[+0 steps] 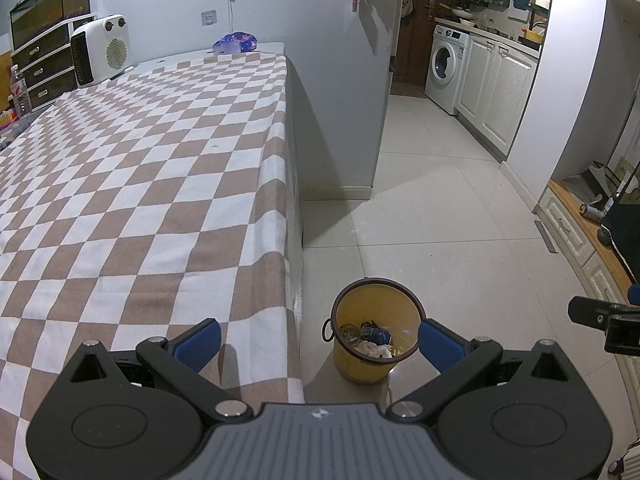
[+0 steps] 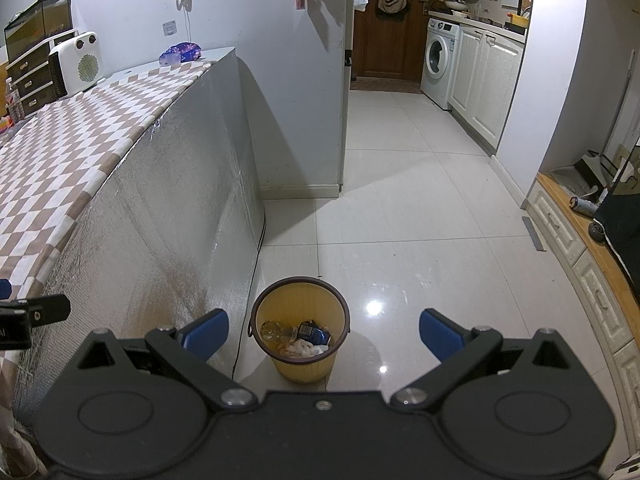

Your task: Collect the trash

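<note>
Both hand-held grippers are spread wide and carry nothing: the left hand-held gripper [image 1: 319, 342] has its blue pads either side of the surface edge and the bin, and the right hand-held gripper [image 2: 324, 334] frames the bin from slightly further right.

Low in both views, just above the gripper bodies, the yellow bin [image 1: 374, 344] stands upright on the tiled floor [image 1: 440, 208], close beside the wall of the surface. Inside lie a clear bottle [image 2: 276, 331], a blue wrapper [image 2: 316, 334] and a white wad [image 2: 304, 348], so much of the collecting looks done.

Up the left half of the left view, the checked cloth [image 1: 140, 184] covers the surface and looks bare along its near stretch. At its far end, upper centre-left, sits a purple packet [image 1: 236, 43], the likeliest piece of trash remaining, though whether it is trash cannot be told from here. A white heater [image 1: 102, 50] stands to its left and should be left alone.

To do the next step well, I would carry one gripper the length of the surface, keep it fully spread until the pads straddle the packet, close on its bulk rather than a loose corner, then bring it back over the bin mouth before releasing.
</note>
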`<state>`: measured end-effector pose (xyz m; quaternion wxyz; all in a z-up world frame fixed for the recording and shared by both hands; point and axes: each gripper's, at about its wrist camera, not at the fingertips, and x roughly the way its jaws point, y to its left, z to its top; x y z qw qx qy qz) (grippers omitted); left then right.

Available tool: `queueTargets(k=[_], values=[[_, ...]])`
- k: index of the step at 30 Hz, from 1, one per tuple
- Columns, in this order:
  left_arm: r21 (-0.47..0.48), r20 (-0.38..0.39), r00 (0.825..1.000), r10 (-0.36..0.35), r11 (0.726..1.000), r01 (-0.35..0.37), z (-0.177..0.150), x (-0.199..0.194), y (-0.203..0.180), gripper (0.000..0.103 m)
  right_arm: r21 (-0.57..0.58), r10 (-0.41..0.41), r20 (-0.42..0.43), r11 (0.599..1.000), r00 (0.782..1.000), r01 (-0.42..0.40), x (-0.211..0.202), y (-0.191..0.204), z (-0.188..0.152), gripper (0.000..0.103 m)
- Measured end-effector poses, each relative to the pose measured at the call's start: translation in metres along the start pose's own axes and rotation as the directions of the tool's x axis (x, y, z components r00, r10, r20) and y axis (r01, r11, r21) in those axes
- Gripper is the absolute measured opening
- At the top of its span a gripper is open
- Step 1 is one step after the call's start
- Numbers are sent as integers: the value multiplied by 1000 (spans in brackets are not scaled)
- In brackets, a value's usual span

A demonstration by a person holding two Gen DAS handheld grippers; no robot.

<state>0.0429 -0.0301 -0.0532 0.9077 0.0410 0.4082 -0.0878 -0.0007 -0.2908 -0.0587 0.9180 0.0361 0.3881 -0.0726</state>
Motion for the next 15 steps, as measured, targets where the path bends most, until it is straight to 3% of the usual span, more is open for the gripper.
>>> queueTargets(k=[15], values=[[-2, -3, 1000, -3, 1000, 3, 1, 1, -3, 103, 3, -3, -4, 1000, 1000, 3, 0, 1, 0, 103]])
